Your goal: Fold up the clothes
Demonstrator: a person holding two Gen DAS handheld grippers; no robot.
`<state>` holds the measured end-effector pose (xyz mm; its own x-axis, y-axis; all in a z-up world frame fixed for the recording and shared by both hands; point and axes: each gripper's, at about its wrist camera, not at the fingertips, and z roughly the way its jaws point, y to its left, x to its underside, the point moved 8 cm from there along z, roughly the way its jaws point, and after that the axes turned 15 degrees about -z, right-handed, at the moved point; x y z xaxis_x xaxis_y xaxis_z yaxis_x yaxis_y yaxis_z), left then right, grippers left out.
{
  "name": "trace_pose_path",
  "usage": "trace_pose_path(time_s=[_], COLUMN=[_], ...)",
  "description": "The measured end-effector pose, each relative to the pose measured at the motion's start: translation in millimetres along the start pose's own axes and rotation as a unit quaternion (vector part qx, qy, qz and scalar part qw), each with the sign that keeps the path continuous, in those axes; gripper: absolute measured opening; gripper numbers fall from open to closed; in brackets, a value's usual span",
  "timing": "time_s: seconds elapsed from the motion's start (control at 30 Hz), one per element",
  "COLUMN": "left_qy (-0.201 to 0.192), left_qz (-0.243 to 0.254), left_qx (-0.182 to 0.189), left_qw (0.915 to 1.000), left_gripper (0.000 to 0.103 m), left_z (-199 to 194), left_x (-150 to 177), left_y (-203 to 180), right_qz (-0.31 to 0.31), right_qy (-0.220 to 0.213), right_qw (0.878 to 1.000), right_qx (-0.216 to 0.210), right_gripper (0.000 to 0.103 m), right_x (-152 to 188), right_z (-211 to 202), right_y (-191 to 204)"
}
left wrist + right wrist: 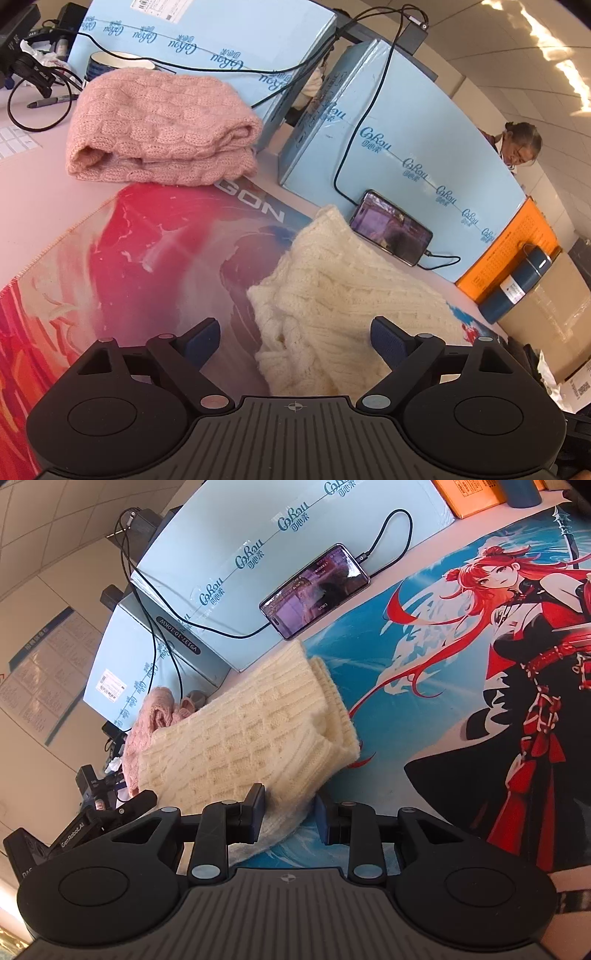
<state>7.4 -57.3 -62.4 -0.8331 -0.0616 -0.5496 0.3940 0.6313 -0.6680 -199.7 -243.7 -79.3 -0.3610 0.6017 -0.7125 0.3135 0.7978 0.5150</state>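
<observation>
**Cream knit half-folded, right claw holding its near corner**

Cream knit (243,734) is the piece I am working on, and my right gripper (290,818) has its two blue pads pressed in on the thin near corner of it, pinching the fabric low against the desk mat (424,672). My left gripper (295,341) stands spread wide, its pads apart on either side of the near edge of the same knit (332,314) and touching nothing that I can see.

I judge this to be the middle of a fold: one hand has the corner, the other is free. The next move calls for me to carry the pinched corner up and over toward the far edge, keeping the layers square, while the open left claw either takes the other near corner or pins the body so it does not slide on the mat.

From the right wrist view the knit lies as a long thick slab, already doubled at its far right end, where stacked edges show. It is chunky, ribbed and soft, so it will likely sag and stretch when lifted.

Beyond it, a pink knit (162,129) sits folded on the table, well apart. A phone (314,590) leans on a pale blue box (258,528) just behind the cream piece.
</observation>
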Motion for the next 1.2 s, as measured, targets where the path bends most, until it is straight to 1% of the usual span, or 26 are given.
trace_pose_path(time_s=[0.03, 0.07, 0.1, 0.13, 0.17, 0.2, 0.23, 0.3, 0.37, 0.4, 0.43, 0.47, 0.53, 0.57, 0.63, 0.67, 0.73, 0.77, 0.83, 0.9, 0.97, 1.1, 1.2], left_qy=[0.006, 0.016, 0.025, 0.033, 0.041, 0.046, 0.053, 0.068, 0.079, 0.075, 0.069, 0.066, 0.063, 0.061, 0.048, 0.04, 0.015, 0.001, -0.029, -0.064, -0.101, -0.183, -0.244], left_qz=[0.004, 0.012, 0.022, 0.032, 0.042, 0.045, 0.044, 0.041, 0.058, 0.069, 0.081, 0.087, 0.09, 0.091, 0.098, 0.101, 0.102, 0.099, 0.094, 0.089, 0.082, 0.079, 0.078], left_qx=[0.002, 0.007, 0.008, 0.007, 0.006, 0.001, 0.004, 0.027, 0.05, 0.053, 0.056, 0.058, 0.068, 0.074, 0.078, 0.079, 0.086, 0.093, 0.107, 0.123, 0.127, 0.131, 0.126], left_qw=[1.0, 0.9998, 0.9994, 0.9989, 0.9982, 0.9979, 0.9976, 0.9965, 0.9939, 0.9934, 0.9928, 0.9923, 0.9916, 0.9912, 0.9909, 0.9909, 0.9909, 0.9907, 0.9894, 0.9864, 0.9833, 0.9711, 0.9585], left_gripper=[0.093, 0.093, 0.094, 0.096, 0.096, 0.096, 0.096, 0.096, 0.096, 0.095, 0.087, 0.081, 0.056, 0.051, 0.041, 0.039, 0.034, 0.033, 0.031, 0.03, 0.029, 0.029, 0.029], left_z=[2.7, 6.0, 10.2, 14.8, 19.4, 23.9, 29.3, 36.4, 42.6, 44.4, 46.0, 46.8, 46.7, 45.2, 39.1, 35.1, 24.0, 17.1, 2.4, -14.0, -29.7, -64.0, -88.0], left_x=[-1.3, -3.4, -7.2, -11.6, -16.0, -20.4, -23.6, -24.1, -18.2, -15.3, -12.5, -11.2, -10.3, -10.7, -12.7, -14.2, -21.1, -25.6, -36.2, -49.6, -64.5, -101.1, -133.1], left_y=[-0.6, -1.2, -1.3, -1.2, -1.0, -0.1, 0.1, -3.3, -12.3, -15.8, -19.1, -21.0, -23.3, -23.7, -24.5, -25.3, -26.9, -27.2, -26.9, -25.0, -20.4, -12.7, -6.7], right_qz=[0.002, 0.003, 0.005, 0.006, 0.004, 0.001, -0.001, 0.003, 0.012, 0.012, 0.013, 0.014, 0.008, 0.004, 0.011, 0.015, 0.011, 0.01, 0.001, -0.011, -0.03, -0.065, -0.086], right_qy=[-0.001, -0.002, -0.003, -0.003, -0.002, -0.001, -0.001, -0.006, -0.013, -0.015, -0.017, -0.018, -0.018, -0.017, -0.017, -0.02, -0.03, -0.035, -0.039, -0.039, -0.037, -0.044, -0.059], right_qw=[1.0, 1.0, 1.0, 0.999, 1.0, 1.0, 1.0, 1.0, 1.0, 1.0, 1.0, 1.0, 1.0, 0.999, 0.999, 0.999, 0.999, 0.999, 0.999, 0.999, 0.998, 0.994, 0.987], right_qx=[-0.009, -0.017, -0.026, -0.033, -0.031, -0.029, -0.027, -0.026, -0.022, -0.017, -0.012, -0.005, 0.02, 0.032, 0.033, 0.03, 0.018, 0.012, -0.006, -0.021, -0.037, -0.082, -0.12], right_gripper=[0.036, 0.041, 0.054, 0.064, 0.066, 0.068, 0.071, 0.075, 0.076, 0.076, 0.075, 0.071, 0.051, 0.047, 0.039, 0.037, 0.028, 0.026, 0.025, 0.025, 0.025, 0.025, 0.025], right_x=[-0.9, -1.7, -2.6, -3.5, -4.6, -5.7, -6.7, -8.8, -11.8, -13.4, -15.1, -16.7, -18.0, -18.6, -19.8, -21.7, -28.9, -32.6, -41.5, -49.9, -58.5, -79.5, -98.9], right_z=[0.2, 0.4, 0.5, 0.9, 2.6, 4.3, 6.1, 11.2, 16.9, 19.9, 23.0, 26.1, 31.1, 33.5, 35.7, 35.4, 33.1, 32.2, 33.9, 37.9, 46.4, 64.7, 79.6], right_y=[1.0, 2.1, 3.1, 4.4, 6.9, 9.3, 11.7, 13.5, 13.3, 13.7, 14.0, 14.3, 14.5, 14.8, 15.4, 16.5, 23.0, 26.7, 40.8, 57.0, 78.2, 123.3, 158.8])
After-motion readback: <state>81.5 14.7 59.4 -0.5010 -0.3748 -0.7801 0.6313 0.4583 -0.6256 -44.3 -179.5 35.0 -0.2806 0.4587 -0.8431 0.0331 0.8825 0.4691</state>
